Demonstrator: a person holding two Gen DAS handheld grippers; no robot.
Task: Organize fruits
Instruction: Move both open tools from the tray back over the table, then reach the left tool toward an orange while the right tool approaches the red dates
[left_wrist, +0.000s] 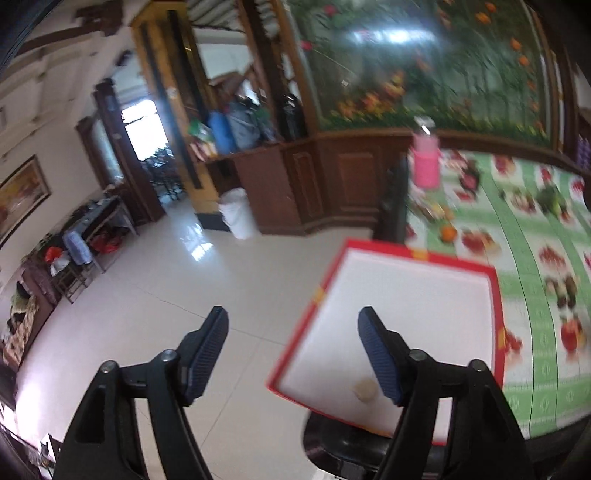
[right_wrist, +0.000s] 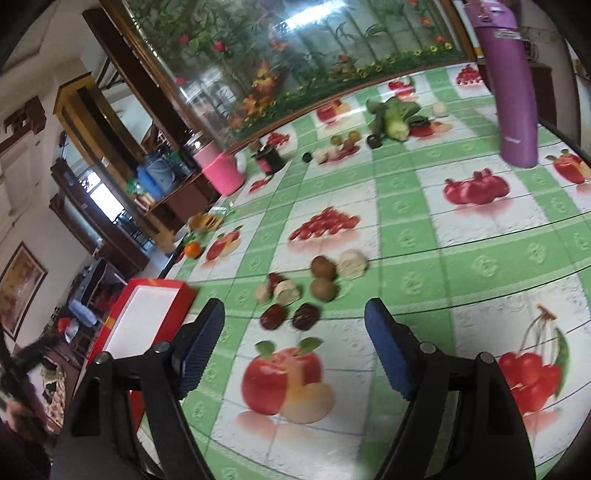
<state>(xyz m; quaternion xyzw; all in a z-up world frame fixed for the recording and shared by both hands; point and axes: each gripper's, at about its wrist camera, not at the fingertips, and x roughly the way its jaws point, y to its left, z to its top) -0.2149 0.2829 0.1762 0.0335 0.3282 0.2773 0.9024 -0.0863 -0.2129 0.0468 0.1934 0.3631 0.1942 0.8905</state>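
A red-rimmed box with a white inside (left_wrist: 406, 306) hangs over the table's left edge; one small pale fruit (left_wrist: 364, 389) lies in its near corner. The box also shows in the right wrist view (right_wrist: 147, 314). My left gripper (left_wrist: 293, 325) is open and empty above the box's near left edge. My right gripper (right_wrist: 295, 317) is open and empty, just short of a cluster of fruits: two brown kiwis (right_wrist: 324, 278), two dark red fruits (right_wrist: 290, 316) and several pale ones (right_wrist: 352, 264). An orange (right_wrist: 193, 249) lies near the table's left edge.
The table has a green and white cloth with fruit prints (right_wrist: 406, 236). A purple bottle (right_wrist: 511, 85), a pink container (right_wrist: 221, 170), a dark jar (right_wrist: 271, 158), green vegetables (right_wrist: 393, 118) and more small fruits (right_wrist: 343, 142) stand farther back. A black stool (left_wrist: 343, 446) is under the box.
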